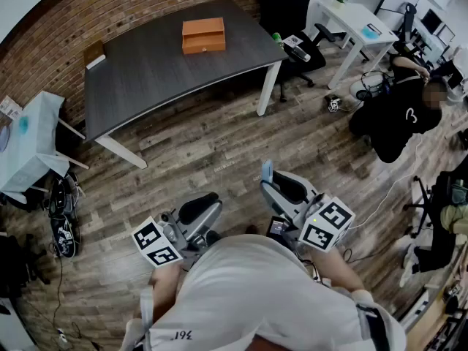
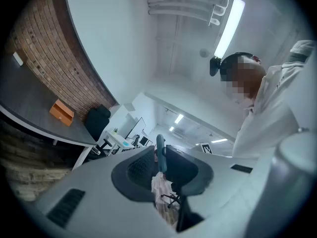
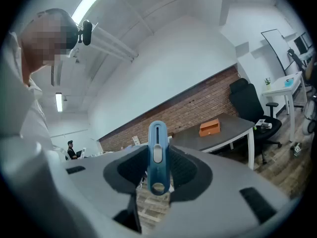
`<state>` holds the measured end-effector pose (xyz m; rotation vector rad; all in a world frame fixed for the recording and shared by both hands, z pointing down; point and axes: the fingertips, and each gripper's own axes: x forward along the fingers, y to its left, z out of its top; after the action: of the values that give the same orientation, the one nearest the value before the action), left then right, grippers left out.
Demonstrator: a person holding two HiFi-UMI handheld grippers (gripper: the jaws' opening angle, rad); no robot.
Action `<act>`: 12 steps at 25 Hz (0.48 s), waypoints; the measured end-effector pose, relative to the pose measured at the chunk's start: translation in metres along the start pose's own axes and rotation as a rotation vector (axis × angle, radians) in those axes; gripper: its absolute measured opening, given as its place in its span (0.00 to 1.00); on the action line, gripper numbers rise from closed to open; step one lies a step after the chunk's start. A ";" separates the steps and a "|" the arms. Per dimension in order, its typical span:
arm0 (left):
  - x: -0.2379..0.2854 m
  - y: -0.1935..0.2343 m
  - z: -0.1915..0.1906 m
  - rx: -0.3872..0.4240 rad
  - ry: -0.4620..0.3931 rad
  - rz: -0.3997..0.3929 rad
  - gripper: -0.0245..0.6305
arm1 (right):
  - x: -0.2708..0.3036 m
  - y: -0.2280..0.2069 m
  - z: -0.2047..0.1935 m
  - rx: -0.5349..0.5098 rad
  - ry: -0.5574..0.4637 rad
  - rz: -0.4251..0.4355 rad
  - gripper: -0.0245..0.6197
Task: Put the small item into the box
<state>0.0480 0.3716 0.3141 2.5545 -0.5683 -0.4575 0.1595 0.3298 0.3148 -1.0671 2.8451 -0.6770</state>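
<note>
The orange box [image 1: 203, 35] lies shut on the dark table [image 1: 146, 72], far ahead of me; it also shows as the box [image 3: 209, 128] and box [image 2: 61, 112] in the two gripper views. I stand on the wooden floor, well back from the table. My right gripper [image 1: 272, 185] is shut on a small blue item [image 1: 267, 172], which stands upright between its pads [image 3: 181, 170], the item [image 3: 157, 155] sticking out past them. My left gripper [image 1: 208, 203] hangs close to my body, its jaws a narrow gap apart with nothing in them [image 2: 162, 182].
A black office chair [image 1: 289, 13] stands at the table's right end, with a white desk [image 1: 362, 17] beyond it. A person in black [image 1: 402, 115] crouches on the floor at right. A cloth-covered side table [image 1: 29, 137] and cables and shoes [image 1: 62, 225] are at left.
</note>
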 end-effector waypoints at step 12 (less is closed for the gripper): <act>0.006 -0.008 -0.009 0.000 0.010 -0.007 0.14 | -0.013 -0.005 -0.006 0.012 -0.001 -0.018 0.25</act>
<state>0.0595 0.3781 0.3159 2.5579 -0.5559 -0.4463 0.1718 0.3370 0.3203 -1.0917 2.8309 -0.6933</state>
